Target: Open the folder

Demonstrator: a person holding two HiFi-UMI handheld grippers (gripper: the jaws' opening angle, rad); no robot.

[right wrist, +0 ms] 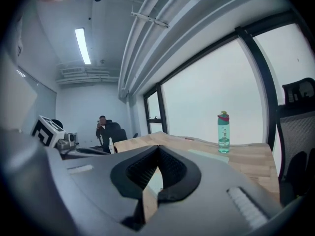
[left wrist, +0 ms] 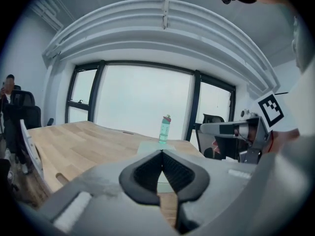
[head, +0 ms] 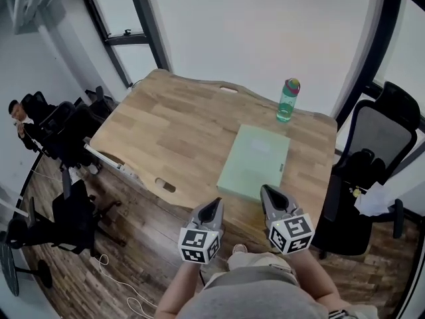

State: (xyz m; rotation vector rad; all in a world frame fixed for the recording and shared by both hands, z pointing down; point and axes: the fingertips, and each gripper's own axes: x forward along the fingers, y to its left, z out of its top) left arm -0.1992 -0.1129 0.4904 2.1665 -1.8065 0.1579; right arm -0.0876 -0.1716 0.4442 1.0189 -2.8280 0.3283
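A pale green folder [head: 254, 161] lies closed and flat on the right part of the wooden table [head: 172, 131]. Both grippers hover over the table's near edge, just short of the folder. My left gripper [head: 215, 204] is shut and empty, a little left of the folder's near corner. My right gripper [head: 265, 190] is shut and empty too, right at the folder's near edge. In the left gripper view the jaws [left wrist: 161, 152] meet at their tips, with the folder [left wrist: 150, 145] ahead. The right gripper view shows closed jaws [right wrist: 158, 147] and the folder [right wrist: 209, 155] beyond.
A teal water bottle [head: 287, 101] with a pink cap stands behind the folder near the table's far edge. A black office chair [head: 375, 145] is at the right and several more [head: 63, 131] at the left. A person [head: 18, 115] sits far left.
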